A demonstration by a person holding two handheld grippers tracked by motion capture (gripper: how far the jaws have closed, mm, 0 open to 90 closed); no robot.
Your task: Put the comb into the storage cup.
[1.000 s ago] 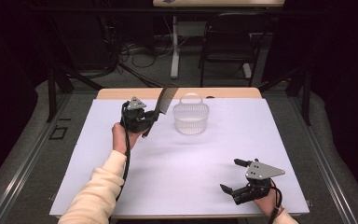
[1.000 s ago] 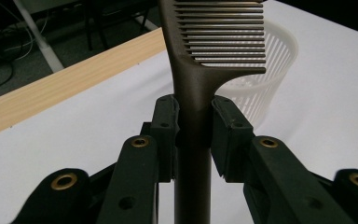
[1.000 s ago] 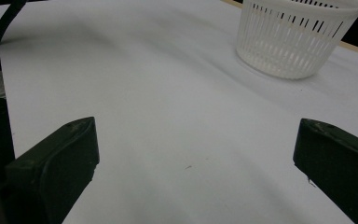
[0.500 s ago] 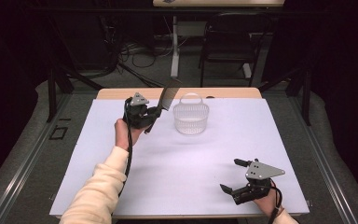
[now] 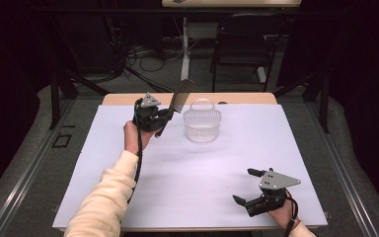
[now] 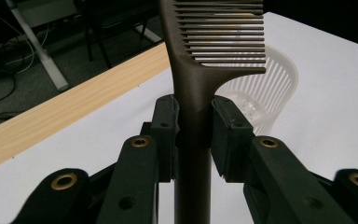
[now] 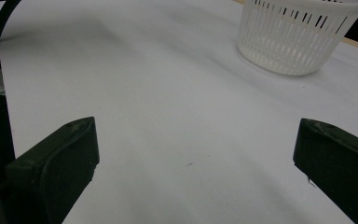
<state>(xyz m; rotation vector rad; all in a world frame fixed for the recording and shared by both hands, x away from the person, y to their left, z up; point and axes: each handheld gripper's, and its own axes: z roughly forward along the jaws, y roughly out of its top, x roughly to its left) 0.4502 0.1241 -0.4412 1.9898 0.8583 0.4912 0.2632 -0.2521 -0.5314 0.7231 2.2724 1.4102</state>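
A: We log the table (image 5: 187,197) first: white top, with a bare wooden strip along its far edge.

B: Next in size, the white slotted basket (image 5: 202,126). We see it standing upright near the middle of the far edge, its handle up.

A: Then the dark comb (image 5: 176,102). We note it is off the table, tilted, its toothed end up and leaning toward the basket from that basket's left, not touching it.

B: The left gripper (image 6: 193,123) is clamped on the comb's handle just below the teeth, a pad pressing each side.

A: The right gripper (image 5: 249,186) sits near the table's near right corner. We record its jaws spread wide, with only bare tabletop between them.
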